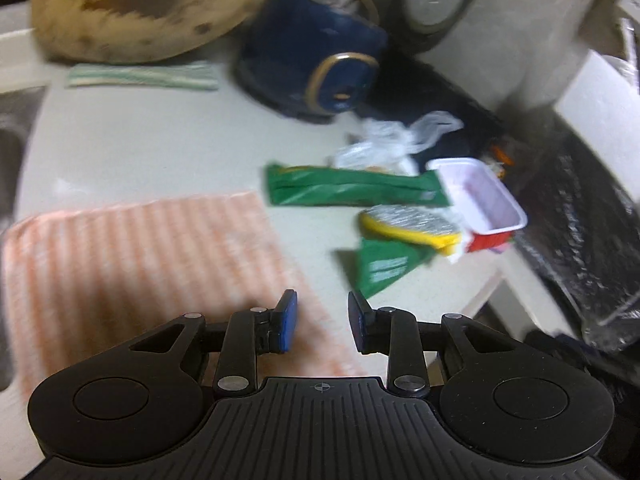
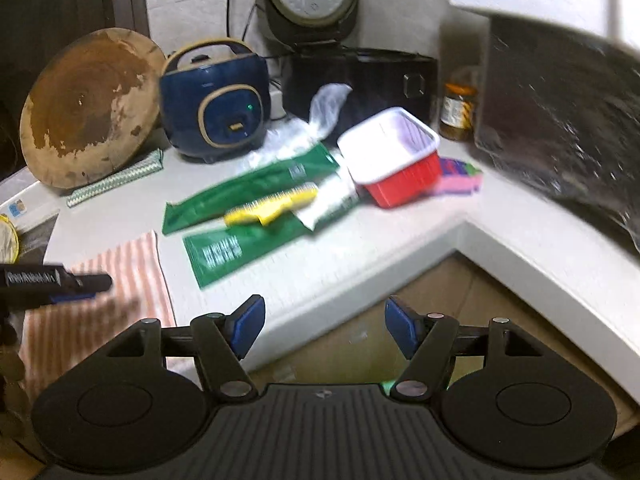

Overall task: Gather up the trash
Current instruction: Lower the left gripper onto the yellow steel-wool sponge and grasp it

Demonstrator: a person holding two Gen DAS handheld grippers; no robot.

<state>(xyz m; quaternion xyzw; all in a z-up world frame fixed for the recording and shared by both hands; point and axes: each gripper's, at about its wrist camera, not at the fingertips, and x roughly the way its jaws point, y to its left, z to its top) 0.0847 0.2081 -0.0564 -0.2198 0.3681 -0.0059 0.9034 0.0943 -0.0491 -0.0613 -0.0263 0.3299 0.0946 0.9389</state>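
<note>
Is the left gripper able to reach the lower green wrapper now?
Probably yes. The left gripper is open and empty, and bare counter lies between it and the lower green wrapper; only the yellow lid overlaps the wrapper's far end.

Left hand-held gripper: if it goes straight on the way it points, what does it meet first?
Probably the nearer green foil wrapper lying flat on the pale countertop; the open left hand-held gripper points just left of its tip, so depth is uncertain.

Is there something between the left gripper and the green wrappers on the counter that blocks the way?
Nothing visible does. The left gripper is open and empty above the edge of the striped cloth. Only bare counter lies between it and the nearer green wrapper. The yellow lid rests on that wrapper's far end.
</note>
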